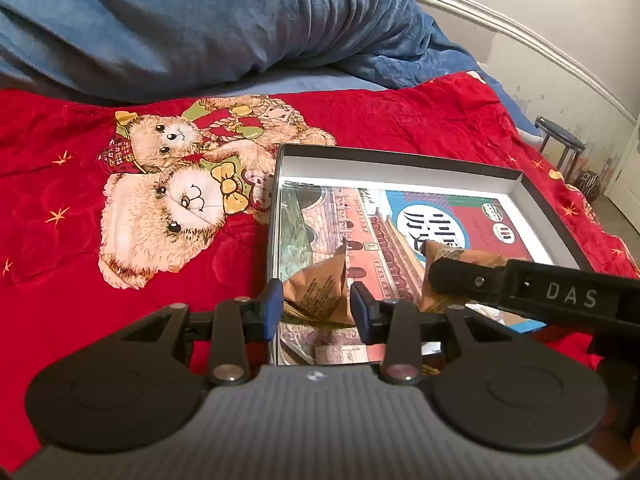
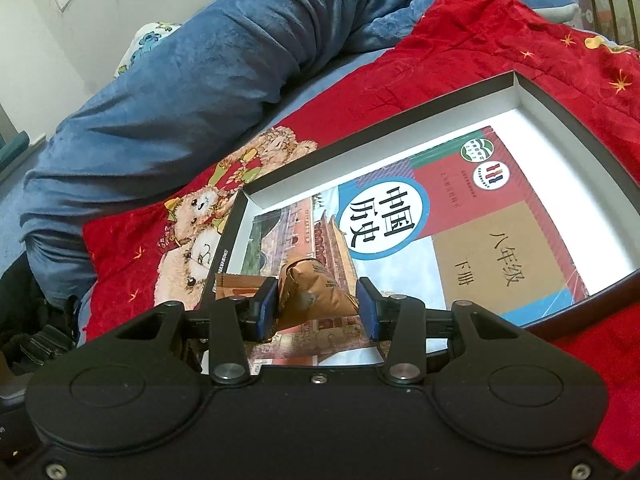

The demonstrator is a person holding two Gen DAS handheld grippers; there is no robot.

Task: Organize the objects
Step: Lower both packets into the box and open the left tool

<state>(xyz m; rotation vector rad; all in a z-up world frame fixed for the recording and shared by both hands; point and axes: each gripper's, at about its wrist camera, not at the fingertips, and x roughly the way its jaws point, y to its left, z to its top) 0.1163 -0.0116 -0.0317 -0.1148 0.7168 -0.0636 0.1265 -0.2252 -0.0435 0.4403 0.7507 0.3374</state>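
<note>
Far left, the red quilted bedspread with the teddy-bear print (image 1: 160, 184) carries everything, rumpled blue plush blanket (image 1: 200, 20) behind it; soft ground, so expect the shallow black cardboard box with white inner walls (image 1: 400, 160) to rock if you press on it.

Your left gripper (image 1: 316, 306) sits over the box's near left corner; blue pads either side of a crinkly tan foil snack packet (image 1: 316, 284), gap showing on both sides, so it reads as released, not clamping; packet looks to rest on the colourful history textbook (image 1: 360, 216) lying flat in the box. If you're dropping it here, lift straight up so a pad doesn't snag the foil; if you're picking it, centre it first and close slowly, foil will likely crush and slide.

Moving right, the second tan foil packet (image 2: 316, 292) sits between your right gripper's (image 2: 316, 310) pads, also over the textbook's (image 2: 460, 220) lower edge; left pad seems to touch it, right pad stands off; I'd call it open rather than gripping, though contact on the left is hard to judge. The left wrist view shows this gripper's black body crossing close in front of your left one; I'd move one hand at a time to avoid a knock.

Both packets are inside the box (image 2: 520, 92), near edge; bare white floor shows at the far right.
</note>
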